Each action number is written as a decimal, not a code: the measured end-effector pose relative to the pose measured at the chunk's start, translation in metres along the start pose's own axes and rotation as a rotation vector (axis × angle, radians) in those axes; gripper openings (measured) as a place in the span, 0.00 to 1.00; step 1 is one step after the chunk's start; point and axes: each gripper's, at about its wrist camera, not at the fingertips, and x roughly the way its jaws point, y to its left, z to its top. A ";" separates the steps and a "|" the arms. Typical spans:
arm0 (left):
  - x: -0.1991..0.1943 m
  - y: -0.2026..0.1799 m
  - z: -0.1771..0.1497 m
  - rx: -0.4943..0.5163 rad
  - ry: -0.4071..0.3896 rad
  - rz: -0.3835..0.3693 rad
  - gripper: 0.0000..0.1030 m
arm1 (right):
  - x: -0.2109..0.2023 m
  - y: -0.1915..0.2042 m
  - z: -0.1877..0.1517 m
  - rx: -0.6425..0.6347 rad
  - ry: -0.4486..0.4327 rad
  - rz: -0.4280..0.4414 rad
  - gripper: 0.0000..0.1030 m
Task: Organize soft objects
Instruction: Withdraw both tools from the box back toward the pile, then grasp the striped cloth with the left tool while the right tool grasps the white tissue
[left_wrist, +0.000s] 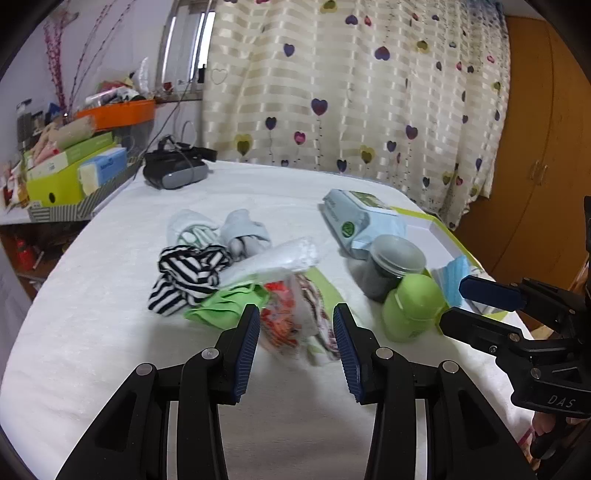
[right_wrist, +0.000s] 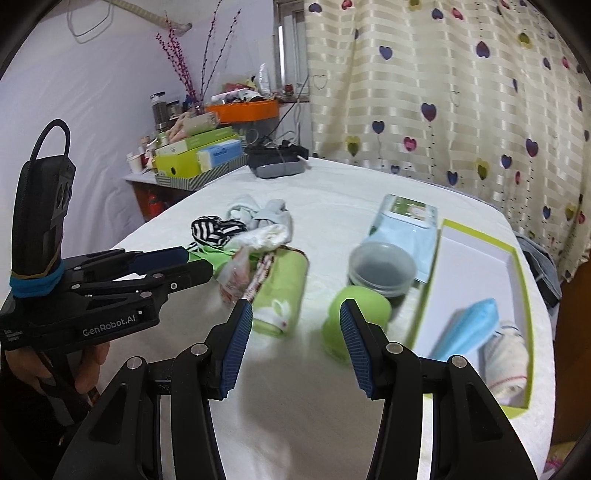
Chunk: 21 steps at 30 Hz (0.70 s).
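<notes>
Plainly, both tools hang spread and empty over the white bench (left_wrist: 92, 314).
Left tool (left_wrist: 296, 317) gapes toward the heap of soft clothes (left_wrist: 207, 273) at 12 o'clock, touching nothing; right tool (right_wrist: 296, 314) gapes likewise, the green-rimmed box (right_wrist: 517, 266) with a folded blue cloth (right_wrist: 469, 325) at its 2 o'clock.

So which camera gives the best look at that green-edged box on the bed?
The right wrist view: the green-edged box shows its whole white floor, with a blue mask and a rolled cloth inside. The left wrist view catches only its rim, behind a jar.
</notes>
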 end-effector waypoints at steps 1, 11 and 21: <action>0.000 0.002 0.000 -0.002 0.000 0.002 0.39 | 0.002 0.001 0.001 -0.001 0.001 0.004 0.49; 0.007 0.027 0.003 -0.047 0.007 0.025 0.39 | 0.022 0.010 0.012 -0.015 0.018 0.027 0.49; 0.013 0.054 0.009 -0.087 0.010 0.044 0.39 | 0.055 0.021 0.041 -0.023 0.043 0.043 0.49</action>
